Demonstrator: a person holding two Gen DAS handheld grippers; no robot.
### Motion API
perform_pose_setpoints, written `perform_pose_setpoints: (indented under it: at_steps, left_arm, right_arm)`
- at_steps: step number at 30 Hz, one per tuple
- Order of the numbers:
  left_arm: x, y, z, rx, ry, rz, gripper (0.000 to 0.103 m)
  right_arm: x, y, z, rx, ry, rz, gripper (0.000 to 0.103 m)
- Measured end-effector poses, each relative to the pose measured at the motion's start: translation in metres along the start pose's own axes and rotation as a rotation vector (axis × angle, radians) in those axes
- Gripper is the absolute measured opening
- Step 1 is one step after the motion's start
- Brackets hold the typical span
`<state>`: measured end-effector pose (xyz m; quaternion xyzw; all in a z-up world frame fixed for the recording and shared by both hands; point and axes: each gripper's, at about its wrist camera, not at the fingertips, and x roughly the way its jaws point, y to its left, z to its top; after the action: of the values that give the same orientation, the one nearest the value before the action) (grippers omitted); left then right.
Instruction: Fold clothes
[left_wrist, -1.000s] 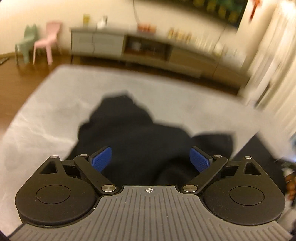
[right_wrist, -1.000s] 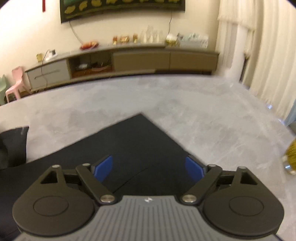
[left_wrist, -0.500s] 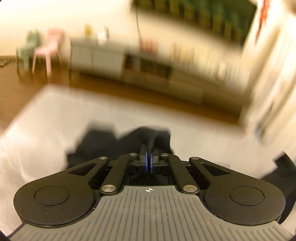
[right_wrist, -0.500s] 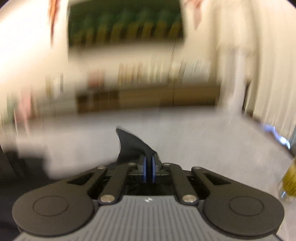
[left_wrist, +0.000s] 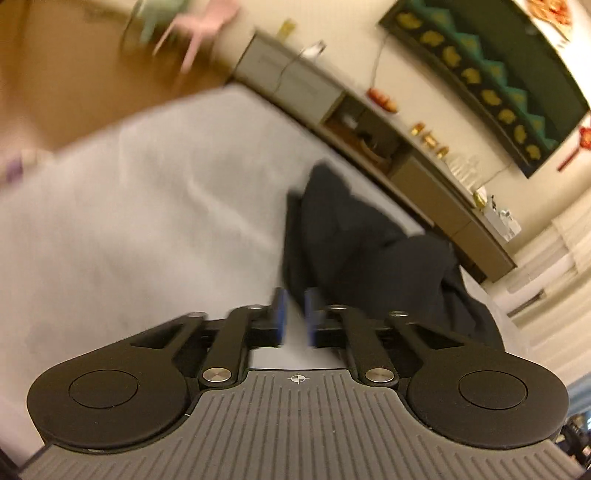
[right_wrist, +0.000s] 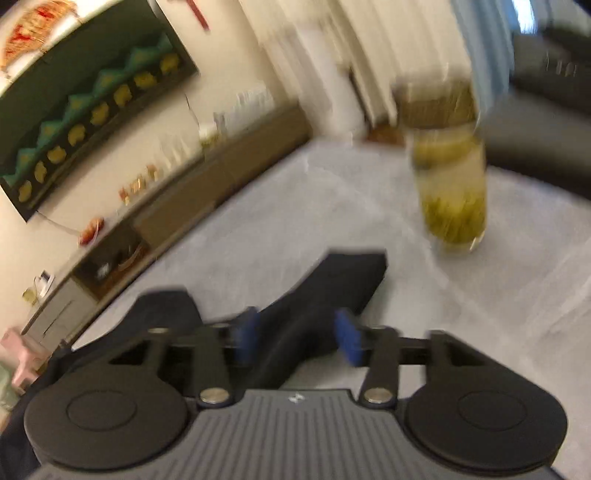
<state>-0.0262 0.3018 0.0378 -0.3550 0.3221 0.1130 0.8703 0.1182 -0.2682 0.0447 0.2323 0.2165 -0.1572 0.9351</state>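
Observation:
A black garment (left_wrist: 354, 251) lies bunched in folds on the grey tabletop (left_wrist: 147, 221), ahead and to the right of my left gripper (left_wrist: 294, 323). That gripper's blue pads stand a narrow gap apart, and only bare table shows between them. In the right wrist view the same black garment (right_wrist: 332, 284) stretches flat, with one squared end pointing right. My right gripper (right_wrist: 297, 341) hangs open just over it, with cloth showing in the gap but not pinched. Both views are tilted and blurred.
A tall clear bottle with yellow-green contents (right_wrist: 452, 184) stands on the tabletop (right_wrist: 369, 206) to the far right of the garment. A long grey sideboard (left_wrist: 369, 125) runs along the far wall. A dark seat (right_wrist: 546, 147) sits behind the bottle.
Half a second ago both grippers were shut on folds of the black garment. Now both have opened and let it go, and both views have tilted.

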Motion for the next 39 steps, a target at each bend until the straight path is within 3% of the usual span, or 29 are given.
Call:
perform_pose_setpoints:
  at_steps: [2, 4, 6, 7, 10, 12, 17, 18, 19, 20, 21, 25, 27, 28, 29, 31, 34, 39]
  left_arm:
    - [0.014, -0.012, 0.004, 0.029, 0.022, -0.022, 0.054]
    - [0.029, -0.034, 0.012, 0.072, 0.040, -0.048, 0.070]
    - [0.051, -0.054, 0.025, 0.126, 0.018, -0.014, 0.078]
    - [0.064, -0.060, 0.030, 0.156, 0.011, 0.006, 0.082]
    - [0.102, -0.079, 0.040, 0.216, 0.034, 0.051, 0.082]
    - [0.124, -0.088, 0.039, 0.243, 0.076, 0.062, 0.083]
    - [0.156, -0.092, 0.028, 0.333, 0.132, 0.001, 0.083]
    - [0.160, -0.091, 0.026, 0.350, 0.126, -0.013, 0.079]
    - [0.165, -0.091, 0.025, 0.366, 0.106, -0.019, 0.052]
    - [0.168, -0.090, 0.025, 0.374, 0.090, -0.018, 0.009]
    - [0.171, -0.088, 0.026, 0.380, 0.077, -0.015, 0.002]
    - [0.144, -0.079, 0.030, 0.339, 0.057, -0.082, 0.000]
    - [0.132, -0.078, 0.030, 0.323, 0.071, -0.118, 0.000]
    - [0.129, -0.078, 0.031, 0.310, 0.075, -0.134, 0.000]
    - [0.129, -0.077, 0.032, 0.298, 0.077, -0.150, 0.000]
    - [0.133, -0.080, 0.037, 0.296, 0.081, -0.158, 0.000]
    - [0.139, -0.074, 0.041, 0.279, 0.110, -0.169, 0.001]
    - [0.148, -0.064, 0.048, 0.255, 0.149, -0.175, 0.004]
  right_arm:
    - [-0.011, 0.001, -0.003, 0.003, -0.040, -0.001, 0.060]
    - [-0.022, 0.002, -0.006, 0.006, -0.080, -0.002, 0.065]
    - [-0.027, 0.018, -0.011, -0.040, -0.106, 0.051, 0.067]
    - [-0.023, 0.030, -0.013, -0.075, -0.078, 0.093, 0.071]
    - [0.008, 0.062, -0.018, -0.151, 0.095, 0.210, 0.088]
    - [0.037, 0.080, -0.021, -0.187, 0.241, 0.282, 0.088]
    - [0.096, 0.083, -0.022, -0.284, 0.293, 0.129, 0.085]
    - [0.107, 0.081, -0.022, -0.295, 0.317, 0.124, 0.079]
    - [0.115, 0.077, -0.025, -0.310, 0.359, 0.131, 0.046]
    - [0.122, 0.074, -0.031, -0.317, 0.431, 0.143, 0.003]
    - [0.121, 0.069, -0.033, -0.306, 0.479, 0.152, 0.001]
    - [0.087, 0.063, -0.040, -0.376, 0.580, 0.191, 0.001]
    - [0.063, 0.073, -0.027, -0.404, 0.506, 0.212, 0.012]
    - [0.053, 0.081, -0.017, -0.407, 0.446, 0.214, 0.034]
    - [0.052, 0.089, -0.006, -0.393, 0.400, 0.212, 0.064]
    - [0.069, 0.113, 0.013, -0.389, 0.344, 0.215, 0.083]
    - [0.139, 0.157, 0.019, -0.470, 0.382, 0.200, 0.086]
    - [0.243, 0.195, -0.012, -0.557, 0.457, 0.067, 0.086]
